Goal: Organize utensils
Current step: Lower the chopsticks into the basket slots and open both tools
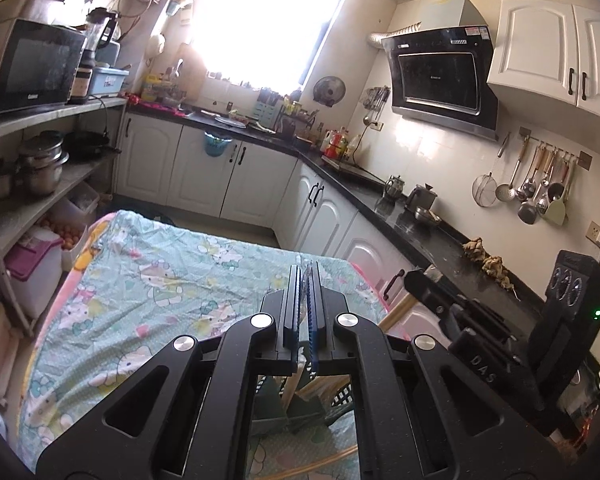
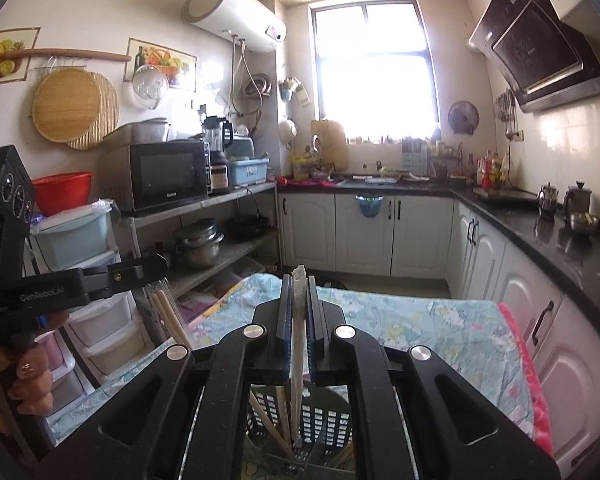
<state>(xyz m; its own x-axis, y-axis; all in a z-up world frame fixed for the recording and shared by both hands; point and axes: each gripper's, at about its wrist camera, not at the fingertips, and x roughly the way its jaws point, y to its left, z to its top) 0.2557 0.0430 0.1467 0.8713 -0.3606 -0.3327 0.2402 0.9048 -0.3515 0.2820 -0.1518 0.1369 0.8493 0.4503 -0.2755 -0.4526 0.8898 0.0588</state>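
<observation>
My left gripper [image 1: 304, 280] is shut on a clear-wrapped pair of wooden chopsticks [image 1: 292, 384], which hangs down behind the fingers. My right gripper [image 2: 299, 292] is shut on a second wrapped chopstick pack [image 2: 298, 344]. Its lower end reaches into a dark green perforated utensil basket [image 2: 324, 420] that holds more chopsticks. The basket [image 1: 336, 400] also shows under the left gripper. Each gripper appears in the other's view: the right gripper [image 1: 430, 274] with its sticks [image 1: 396, 312], and the left gripper [image 2: 156, 264] with its sticks [image 2: 172, 320]. A hand [image 2: 28, 376] holds the left grip.
The basket stands on a table under a teal cartoon-print cloth [image 1: 160, 280]. A black counter [image 1: 440, 240] with kettles runs along the right wall, with ladles hanging above it [image 1: 540, 188]. A shelf with a microwave [image 2: 164, 172] and pots stands at the left.
</observation>
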